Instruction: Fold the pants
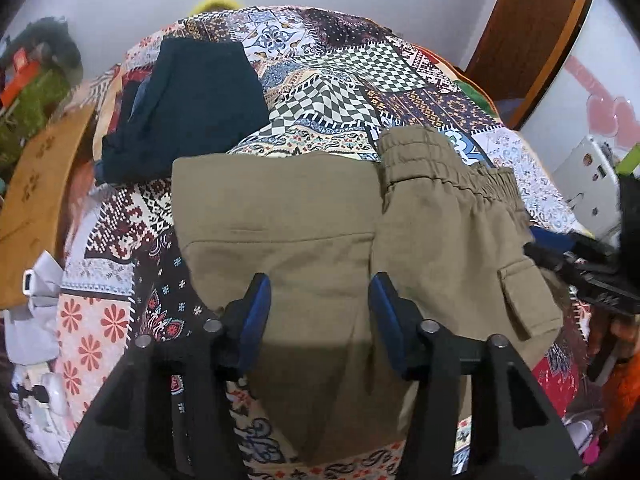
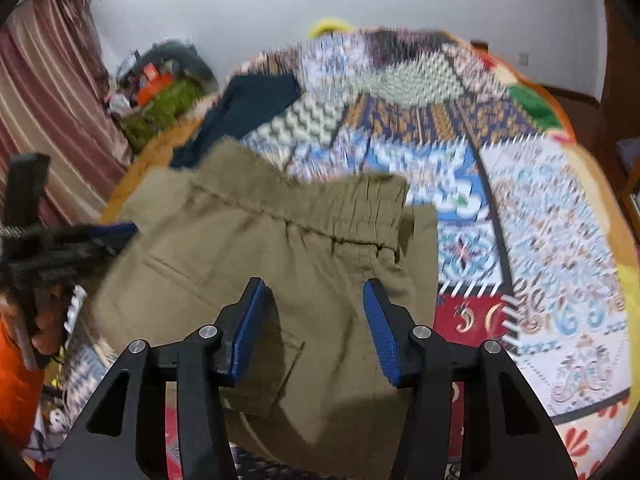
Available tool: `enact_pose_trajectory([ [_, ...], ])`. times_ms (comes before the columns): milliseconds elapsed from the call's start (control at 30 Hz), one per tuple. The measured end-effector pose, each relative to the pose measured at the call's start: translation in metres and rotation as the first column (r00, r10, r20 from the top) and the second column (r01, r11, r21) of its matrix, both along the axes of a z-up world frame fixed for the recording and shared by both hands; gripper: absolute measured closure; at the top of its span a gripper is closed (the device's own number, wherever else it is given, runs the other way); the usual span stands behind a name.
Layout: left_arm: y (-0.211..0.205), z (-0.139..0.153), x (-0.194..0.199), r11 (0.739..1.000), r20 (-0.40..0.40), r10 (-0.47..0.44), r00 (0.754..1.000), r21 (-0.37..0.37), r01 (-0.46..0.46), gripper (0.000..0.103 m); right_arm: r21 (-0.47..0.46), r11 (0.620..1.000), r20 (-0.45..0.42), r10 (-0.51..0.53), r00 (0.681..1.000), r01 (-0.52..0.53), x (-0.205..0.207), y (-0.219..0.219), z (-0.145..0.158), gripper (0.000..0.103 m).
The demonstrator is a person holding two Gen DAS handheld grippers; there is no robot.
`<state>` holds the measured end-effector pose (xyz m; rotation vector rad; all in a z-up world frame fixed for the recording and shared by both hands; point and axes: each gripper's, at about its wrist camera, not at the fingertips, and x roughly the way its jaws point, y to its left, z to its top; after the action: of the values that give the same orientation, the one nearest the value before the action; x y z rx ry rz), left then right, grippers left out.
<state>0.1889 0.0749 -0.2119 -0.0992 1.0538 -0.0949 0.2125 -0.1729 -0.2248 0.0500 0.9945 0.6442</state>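
Observation:
Olive-green pants [image 1: 304, 240] lie partly folded on the patterned bedspread [image 1: 340, 72], the elastic waistband [image 1: 440, 168] at the far right and a cargo pocket [image 1: 524, 296] on the right side. My left gripper [image 1: 318, 300] is open just above the pants' near part, holding nothing. In the right wrist view the pants [image 2: 260, 248] lie below my right gripper [image 2: 314, 312], which is open and empty above them. The right gripper also shows at the right edge of the left wrist view [image 1: 584, 272]. The left gripper shows at the left edge of the right wrist view [image 2: 72, 244].
A folded dark navy garment [image 1: 188, 108] lies on the bed beyond the pants to the left. An orange-brown board [image 1: 40, 200] and clutter are off the bed's left side. A white wall is behind, a wooden door frame [image 1: 532, 40] to the right, a striped curtain [image 2: 48, 120] at the left.

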Motion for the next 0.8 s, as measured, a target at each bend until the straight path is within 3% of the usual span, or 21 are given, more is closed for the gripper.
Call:
enact_pose_trajectory([
  [267, 0.005, -0.001, -0.026, 0.998, 0.039, -0.012, 0.999, 0.059, 0.010, 0.047, 0.005, 1.000, 0.000, -0.010, 1.000, 0.010, -0.019, -0.019, -0.006, 0.053],
  [333, 0.008, -0.001, -0.032, 0.997, 0.044, 0.001, 0.999, 0.080, -0.005, 0.042, -0.005, 1.000, 0.003, -0.010, 1.000, 0.010, -0.024, -0.025, -0.005, 0.052],
  [367, 0.010, -0.001, -0.034, 0.995, 0.047, 0.016, 0.999, 0.098, -0.021, 0.034, -0.018, 1.000, 0.012, -0.011, 1.000, 0.012, -0.030, -0.027, -0.005, 0.052],
  [500, 0.024, -0.004, -0.047, 0.996, 0.039, 0.050, 0.998, 0.065, -0.052, 0.030, -0.078, 0.996, 0.018, -0.035, 0.999, 0.036, -0.035, -0.033, -0.007, 0.047],
  [800, 0.037, -0.003, -0.069, 0.989, 0.034, 0.102, 0.994, 0.104, -0.105, 0.030, 0.010, 0.994, -0.063, -0.109, 0.992, 0.110, -0.049, -0.068, -0.015, 0.045],
])
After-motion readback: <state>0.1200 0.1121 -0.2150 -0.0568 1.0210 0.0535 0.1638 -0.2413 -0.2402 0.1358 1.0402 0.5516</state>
